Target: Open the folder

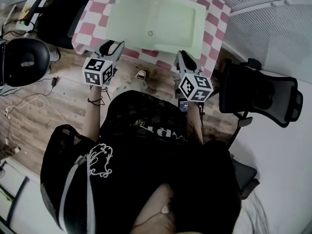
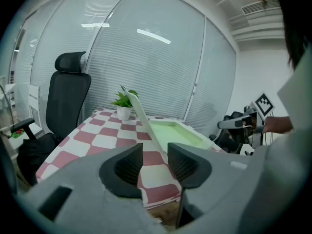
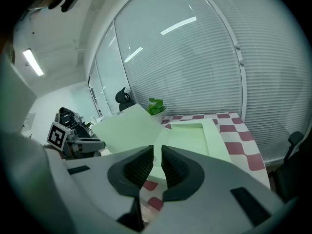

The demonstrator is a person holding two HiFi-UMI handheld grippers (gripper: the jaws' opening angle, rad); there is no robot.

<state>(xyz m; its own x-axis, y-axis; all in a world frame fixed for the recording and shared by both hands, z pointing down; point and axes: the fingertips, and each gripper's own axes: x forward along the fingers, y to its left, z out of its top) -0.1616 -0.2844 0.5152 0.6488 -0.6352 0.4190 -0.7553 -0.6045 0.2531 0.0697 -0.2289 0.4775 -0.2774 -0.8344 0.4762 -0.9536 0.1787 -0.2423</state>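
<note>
Standing half-raised and unheld, the folder cover [image 3: 122, 128] risked falling shut onto the desk [image 1: 97, 21]; left gripper [image 2: 155, 152] jaws stood partly apart, right gripper [image 3: 157, 155] jaws narrowly parted, both empty.

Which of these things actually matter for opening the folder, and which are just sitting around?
Part of the job:
- green folder, its lid already raised
- left tool
- right tool

Just lying about:
- potted plant
- checkered table under the folder
- black office chair
- cables on the floor
</note>
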